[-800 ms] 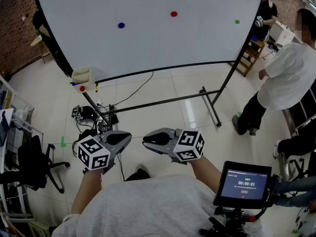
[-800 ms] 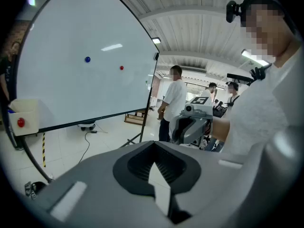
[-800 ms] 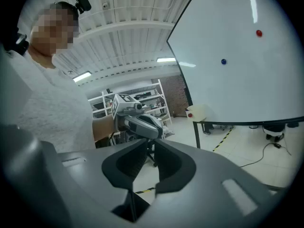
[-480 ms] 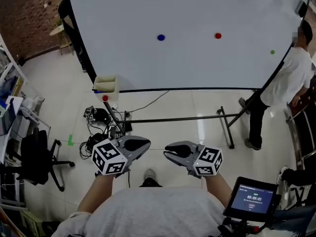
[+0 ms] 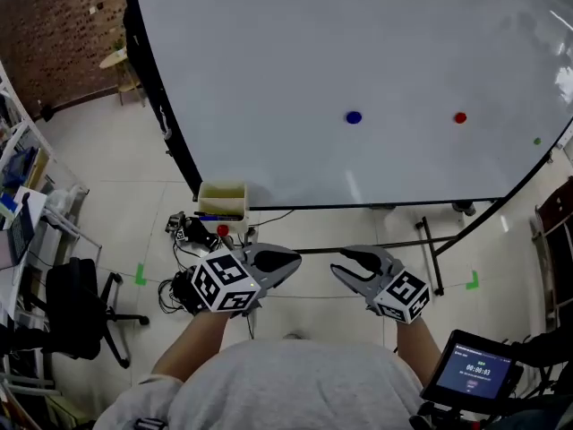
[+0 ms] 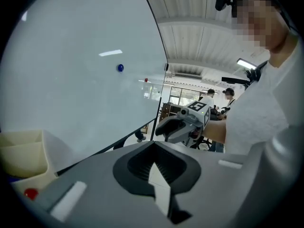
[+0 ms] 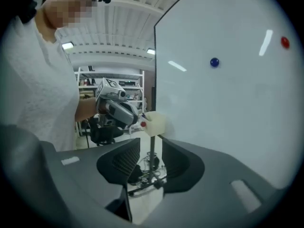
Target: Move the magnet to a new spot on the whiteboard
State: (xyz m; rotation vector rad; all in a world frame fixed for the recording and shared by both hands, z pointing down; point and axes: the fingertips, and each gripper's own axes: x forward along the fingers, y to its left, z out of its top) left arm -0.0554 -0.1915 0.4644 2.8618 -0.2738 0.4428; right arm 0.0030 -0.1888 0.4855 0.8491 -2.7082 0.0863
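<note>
The whiteboard [image 5: 358, 52] stands ahead and carries a blue magnet [image 5: 354, 117], a red magnet [image 5: 459, 117] and a small green magnet [image 5: 537, 141]. Both grippers hover low over the floor, well short of the board. My left gripper [image 5: 288, 260] is shut with nothing in it; its own view [image 6: 153, 145] shows the blue magnet [image 6: 120, 68] far off. My right gripper [image 5: 344, 258] is open and empty; a gap shows between its jaws [image 7: 147, 144], with the blue magnet [image 7: 214, 62] and red magnet [image 7: 284, 42] up to the right.
A cream tray [image 5: 222, 200] hangs at the board's lower left corner with a red piece [image 5: 222, 230] under it. Cables [image 5: 183, 233] lie on the floor beside the stand's leg [image 5: 430, 249]. An office chair [image 5: 72, 316] is left, a timer screen [image 5: 473, 379] lower right.
The head view has come closer to the board and swung left, so the magnets now sit lower and further right. Both grippers stay low in front, still empty.
</note>
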